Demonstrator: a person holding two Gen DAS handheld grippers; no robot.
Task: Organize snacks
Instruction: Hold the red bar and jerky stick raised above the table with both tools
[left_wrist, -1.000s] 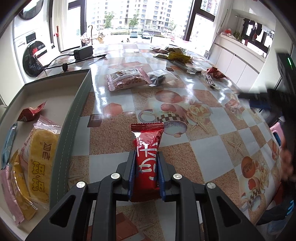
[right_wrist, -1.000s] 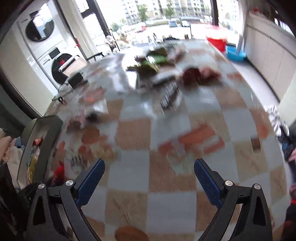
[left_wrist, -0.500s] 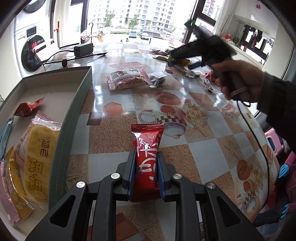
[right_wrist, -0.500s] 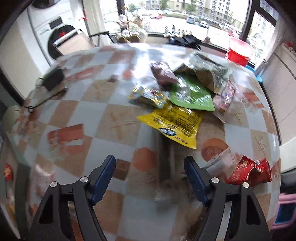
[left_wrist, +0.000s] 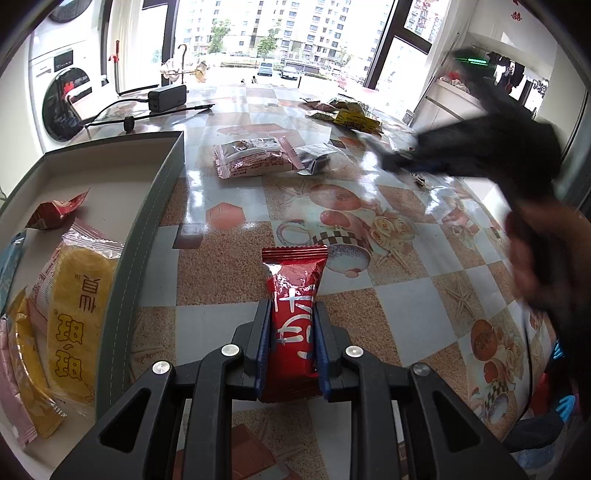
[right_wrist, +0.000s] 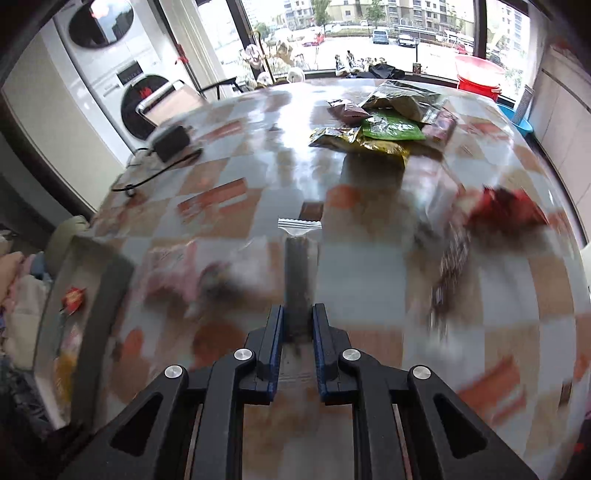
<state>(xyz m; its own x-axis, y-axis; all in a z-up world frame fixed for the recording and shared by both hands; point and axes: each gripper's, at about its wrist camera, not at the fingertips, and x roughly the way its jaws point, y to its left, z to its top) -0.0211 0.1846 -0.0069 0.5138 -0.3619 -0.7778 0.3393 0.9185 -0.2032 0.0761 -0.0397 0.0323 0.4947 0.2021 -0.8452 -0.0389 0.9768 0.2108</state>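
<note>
My left gripper is shut on a red snack packet and holds it above the patterned table, just right of the grey tray. The tray holds a yellow packet, a small red packet and others. My right gripper is shut on a slim dark snack bar in a clear wrapper; it shows blurred in the left wrist view. The tray also shows at the left of the right wrist view.
A pile of green and yellow packets lies at the table's far side, a red packet at the right. A pink-wrapped pack and a dark pouch lie mid-table. A black charger with its cable sits beyond the tray.
My right gripper has closed on the slim dark bar and swung with it back toward the tray side. My left gripper has held still with the red packet.
</note>
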